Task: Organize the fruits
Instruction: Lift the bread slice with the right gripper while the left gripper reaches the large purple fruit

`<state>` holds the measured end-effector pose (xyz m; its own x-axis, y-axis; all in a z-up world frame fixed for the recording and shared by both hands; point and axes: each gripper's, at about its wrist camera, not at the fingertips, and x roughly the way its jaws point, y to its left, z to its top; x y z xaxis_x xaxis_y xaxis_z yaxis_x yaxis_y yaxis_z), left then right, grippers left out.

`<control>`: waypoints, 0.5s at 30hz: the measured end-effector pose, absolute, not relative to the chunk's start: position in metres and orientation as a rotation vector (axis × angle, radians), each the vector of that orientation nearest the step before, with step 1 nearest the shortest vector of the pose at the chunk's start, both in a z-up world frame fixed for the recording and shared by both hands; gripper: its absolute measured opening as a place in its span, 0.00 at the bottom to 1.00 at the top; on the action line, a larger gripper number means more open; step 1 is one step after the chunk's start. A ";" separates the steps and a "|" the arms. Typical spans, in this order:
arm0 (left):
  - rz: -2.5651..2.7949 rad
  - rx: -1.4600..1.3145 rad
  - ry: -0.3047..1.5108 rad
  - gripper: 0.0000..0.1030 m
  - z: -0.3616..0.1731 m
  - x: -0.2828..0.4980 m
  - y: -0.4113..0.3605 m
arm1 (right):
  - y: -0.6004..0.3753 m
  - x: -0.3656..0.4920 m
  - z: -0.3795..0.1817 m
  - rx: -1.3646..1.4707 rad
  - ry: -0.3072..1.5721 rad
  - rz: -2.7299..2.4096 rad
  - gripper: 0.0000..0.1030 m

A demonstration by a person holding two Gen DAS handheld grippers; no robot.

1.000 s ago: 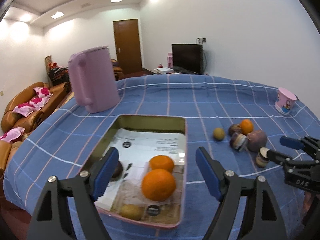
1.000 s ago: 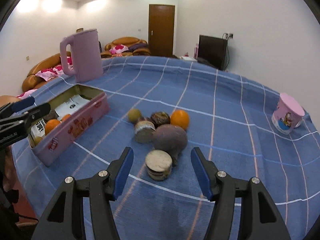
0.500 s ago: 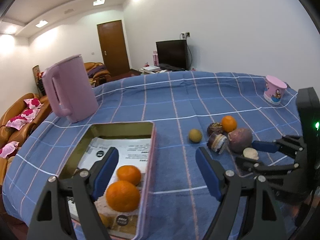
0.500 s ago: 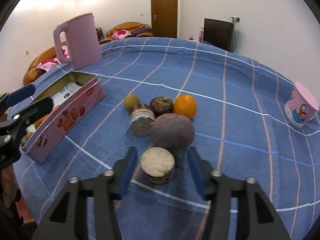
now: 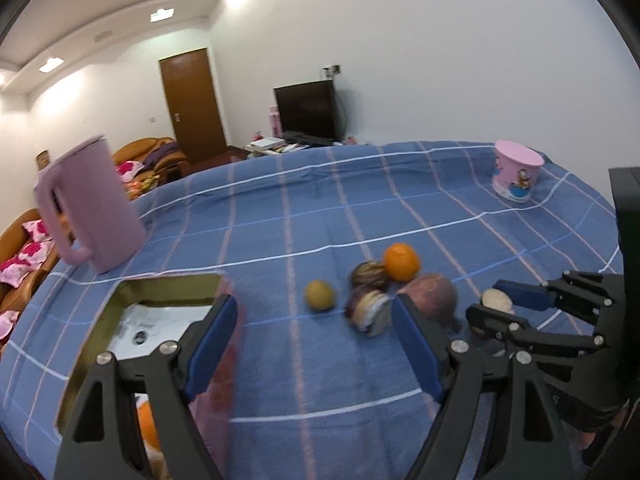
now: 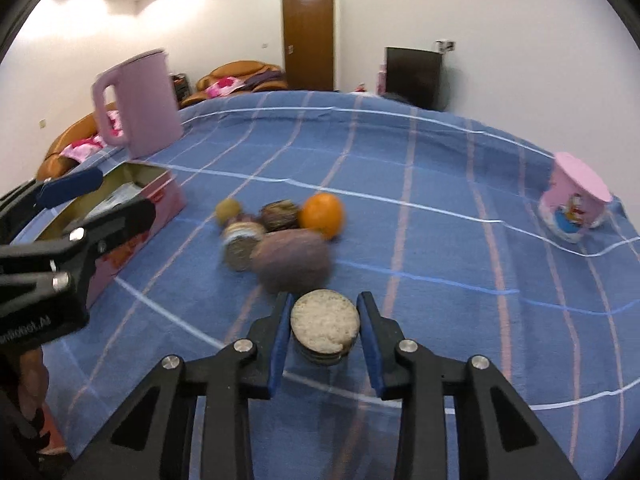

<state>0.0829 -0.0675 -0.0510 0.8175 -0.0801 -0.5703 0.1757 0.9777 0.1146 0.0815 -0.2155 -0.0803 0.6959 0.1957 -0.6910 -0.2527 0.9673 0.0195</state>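
My right gripper point(image 6: 324, 326) is shut on a cut fruit piece point(image 6: 324, 322) with a pale flat face, low over the blue cloth; it also shows in the left wrist view point(image 5: 496, 302). Just beyond lie a purple round fruit point(image 6: 292, 262), another cut piece point(image 6: 240, 242), a dark fruit point(image 6: 280, 214), an orange point(image 6: 323, 214) and a small yellow-green fruit point(image 6: 228, 209). My left gripper point(image 5: 316, 344) is open and empty, above the right edge of the pink tin point(image 5: 132, 300). An orange point(image 5: 146, 420) lies in the tin.
A tall pink pitcher point(image 5: 90, 208) stands behind the tin at the left. A pink cartoon cup point(image 5: 516, 176) stands at the far right of the table. Sofas lie beyond the table's left edge.
My right gripper moved forward and closed on the cut fruit piece. My left gripper swung right, from over the tin toward the fruit pile.
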 end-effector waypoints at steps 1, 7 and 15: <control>-0.147 0.169 0.598 0.79 -0.052 0.086 -0.073 | -0.220 0.083 -0.080 -0.081 0.756 0.229 0.34; -0.212 0.187 0.631 0.79 -0.061 0.101 -0.102 | -0.242 0.086 -0.078 -0.067 0.735 0.148 0.34; -0.245 0.229 0.673 0.72 -0.079 0.117 -0.131 | -0.272 0.090 -0.076 0.009 0.727 0.101 0.34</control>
